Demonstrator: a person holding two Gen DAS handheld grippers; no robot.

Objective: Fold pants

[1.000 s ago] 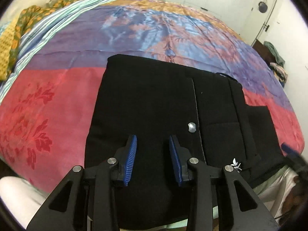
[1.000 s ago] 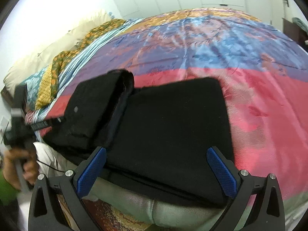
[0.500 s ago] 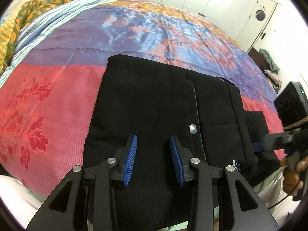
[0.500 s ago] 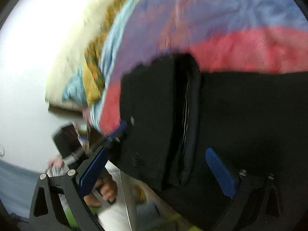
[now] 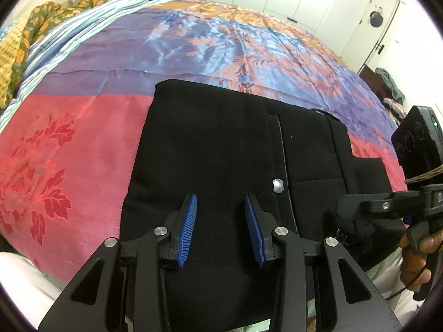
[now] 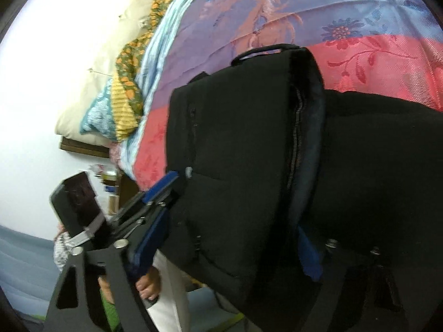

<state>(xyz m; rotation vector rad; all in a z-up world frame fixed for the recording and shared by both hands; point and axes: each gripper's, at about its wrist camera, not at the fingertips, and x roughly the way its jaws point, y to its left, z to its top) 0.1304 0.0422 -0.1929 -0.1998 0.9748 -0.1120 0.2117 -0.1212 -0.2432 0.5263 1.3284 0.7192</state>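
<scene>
Evenly lit from overhead, with soft sheen on the satin bedspread (image 5: pixel 210 41). Blown-out white at upper left of the right wrist view. Slightly soft there; strong fisheye bending, black vignette at corners.

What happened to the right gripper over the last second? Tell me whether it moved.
Yes. The right gripper came in from the left-wrist view's right edge toward the pants waistband, its fingers closing around that end, while the bedspread stayed put.

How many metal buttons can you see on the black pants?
1. One silver button sits on the black pants, beside the stitched seam, just ahead of the left gripper. Folded layers may hide others.
</scene>
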